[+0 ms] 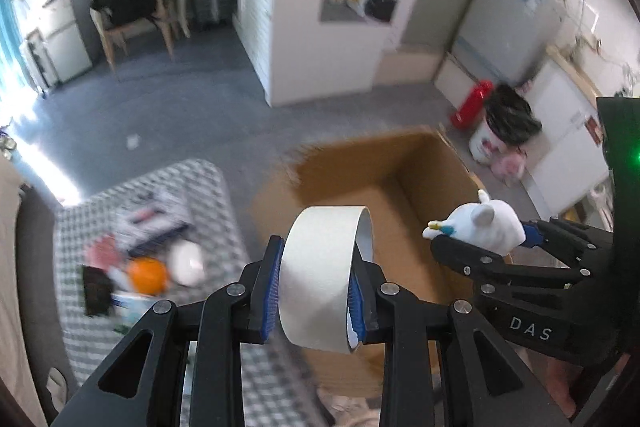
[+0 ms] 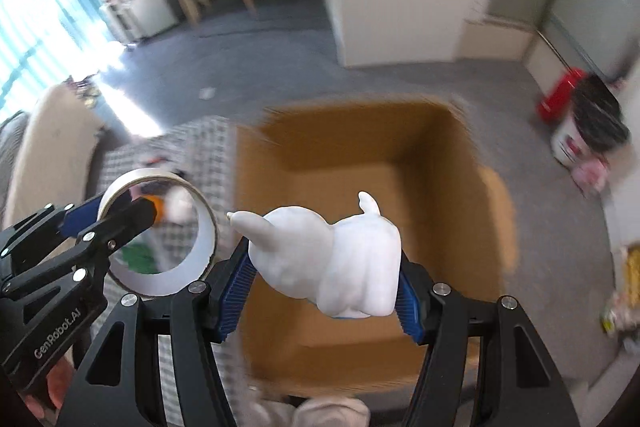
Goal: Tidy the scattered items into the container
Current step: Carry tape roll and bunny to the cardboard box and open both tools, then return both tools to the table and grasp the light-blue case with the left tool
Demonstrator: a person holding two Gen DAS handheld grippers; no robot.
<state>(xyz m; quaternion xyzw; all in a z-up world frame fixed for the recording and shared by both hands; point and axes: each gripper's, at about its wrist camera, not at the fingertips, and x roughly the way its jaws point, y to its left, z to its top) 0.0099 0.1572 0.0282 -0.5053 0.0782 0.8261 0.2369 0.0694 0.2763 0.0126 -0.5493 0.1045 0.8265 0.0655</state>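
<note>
Now both loads hang over the cardboard box (image 2: 360, 163).
Left claw (image 1: 316, 291) pinches a tape roll (image 1: 324, 279); right claw (image 2: 324, 287) clamps a white figurine (image 2: 332, 259). Carry step; next, likely lower and release inside the box.

Black hand-held gripper (image 1: 316, 291): blue ribbed pads (image 1: 271, 291), silver screws.
</note>
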